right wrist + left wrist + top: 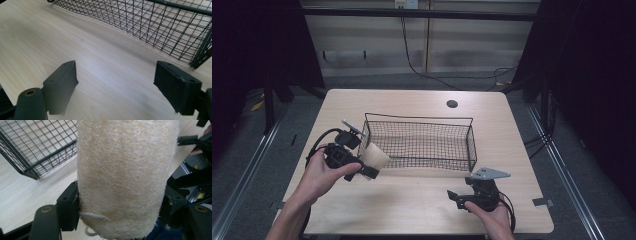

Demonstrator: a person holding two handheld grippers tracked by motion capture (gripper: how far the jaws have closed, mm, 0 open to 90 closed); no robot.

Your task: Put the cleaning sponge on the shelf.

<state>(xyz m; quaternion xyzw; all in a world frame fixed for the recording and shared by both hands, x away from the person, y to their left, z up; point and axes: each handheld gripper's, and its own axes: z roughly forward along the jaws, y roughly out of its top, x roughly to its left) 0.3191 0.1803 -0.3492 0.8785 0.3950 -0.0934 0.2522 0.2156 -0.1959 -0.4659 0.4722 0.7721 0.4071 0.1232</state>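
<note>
In the high view, a pale wooden table (422,200) fills the middle of the frame, with a black wire basket (419,141) standing at its centre. The left hand (319,175) comes in from the lower left and holds the left gripper (371,159) just beside the basket's left end. Its jaws are clamped on a loofah (375,156), a pale, fibrous roll that sits at the basket's lower left corner, outside the wire wall.

In the left gripper view, the loofah (125,177) takes up the middle of the frame from top to bottom, pinched between the two black jaws at the lower left and lower right. A short white cord (95,216) sticks out of its lower end near the left jaw. The basket (37,147) lies in the upper left of this frame, with bare table between it and the jaw.

The right hand (492,217) enters at the lower right of the high view and holds the right gripper (457,196) low over the table, in front of the basket's right end and apart from it. A grey plate (489,173) sits on top of it. In the right gripper view, the jaws stand wide apart with nothing between them but bare table (50,37); the basket (155,22) runs across the upper right.
</note>
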